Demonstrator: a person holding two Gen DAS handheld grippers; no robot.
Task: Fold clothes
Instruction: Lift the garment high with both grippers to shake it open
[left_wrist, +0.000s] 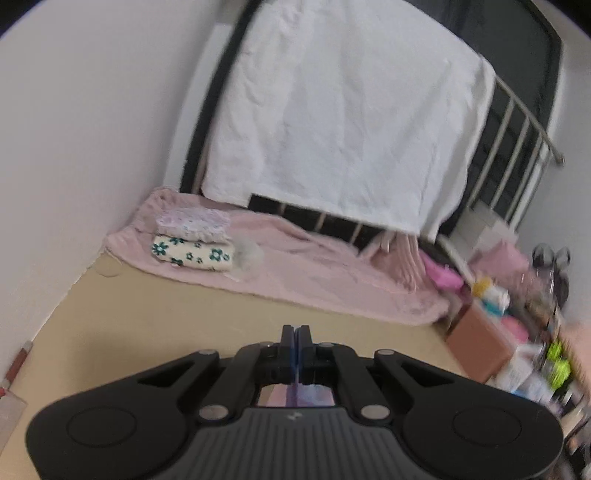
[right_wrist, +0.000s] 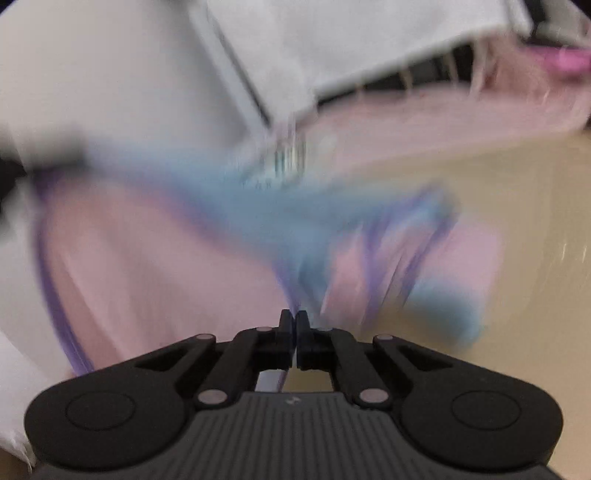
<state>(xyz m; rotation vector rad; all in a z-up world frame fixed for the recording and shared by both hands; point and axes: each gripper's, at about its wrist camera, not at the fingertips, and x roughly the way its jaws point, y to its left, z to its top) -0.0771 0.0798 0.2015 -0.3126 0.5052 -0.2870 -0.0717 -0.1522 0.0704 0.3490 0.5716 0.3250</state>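
Two grippers in play. Left gripper (left_wrist: 295, 334): jaws pressed together, a thin strip of blue and purple cloth caught between the pads and showing again beneath the fingers. Right gripper (right_wrist: 294, 320): jaws likewise clenched, pinching an edge of the garment (right_wrist: 229, 236), a pink piece with blue and purple trim, heavily blurred. Spread of that garment: from the right gripper's tips out to the left, where a dark blurred shape at the left edge of the right wrist view meets its far corner; too smeared to say what that shape is. Another part of it lying to the right on the tan surface (right_wrist: 517, 206).

Two folded items stacked on a pink blanket (left_wrist: 314, 266) near the wall: a cream one with green flowers (left_wrist: 194, 254) below, a pale dotted one (left_wrist: 192, 221) on top, touching. One white sheet (left_wrist: 340, 110) hung over a dark railed frame (left_wrist: 517, 122) behind the blanket. One brown box (left_wrist: 480, 339) among blurred clutter at the right edge.

Open room: a broad bare band of tan surface (left_wrist: 184, 325) between the left gripper and the blanket's near edge, bounded on the left by the white wall (left_wrist: 74, 147), on the right by the box and clutter. Stack well apart from both grippers.
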